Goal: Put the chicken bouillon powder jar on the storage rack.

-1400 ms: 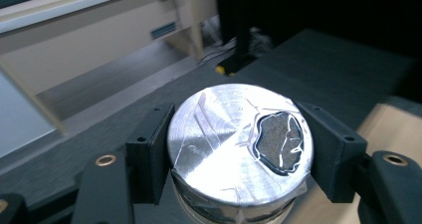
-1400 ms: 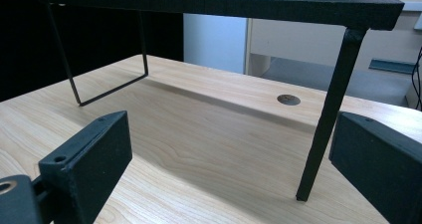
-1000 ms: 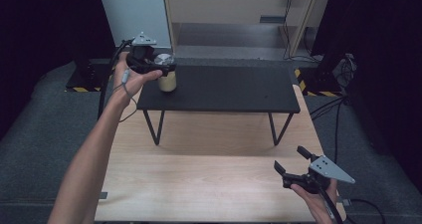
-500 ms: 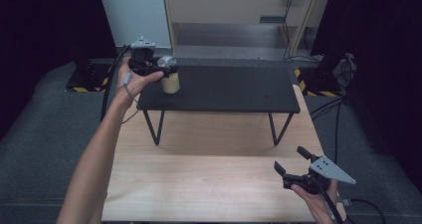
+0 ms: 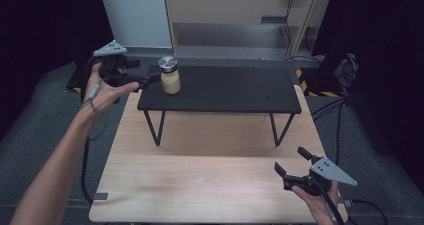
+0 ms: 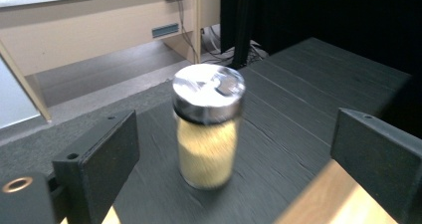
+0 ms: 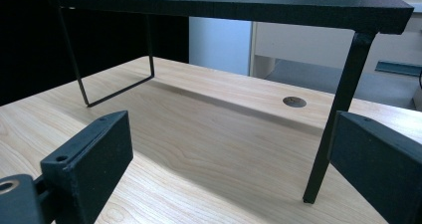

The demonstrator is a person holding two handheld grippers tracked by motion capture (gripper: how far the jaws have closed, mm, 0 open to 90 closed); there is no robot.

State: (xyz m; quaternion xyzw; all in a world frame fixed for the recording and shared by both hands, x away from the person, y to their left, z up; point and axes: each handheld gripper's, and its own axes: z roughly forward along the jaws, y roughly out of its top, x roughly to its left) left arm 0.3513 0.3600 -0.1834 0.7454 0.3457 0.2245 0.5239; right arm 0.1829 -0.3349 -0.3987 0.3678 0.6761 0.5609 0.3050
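left gripper lining up on jar

wooden table [image 5: 210,185], black shelf [image 5: 225,92]. jar [image 6: 208,127] stands on shelf, ahead between the spread jaws of left gripper [image 5: 150,77]. centre glass below lid before closing. right gripper [image 5: 292,165] spread, idle.

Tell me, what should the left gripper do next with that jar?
Probably ease forward, then close. The left gripper has its jaws open just short of the jar, which stands upright on the black shelf, lined up between them.
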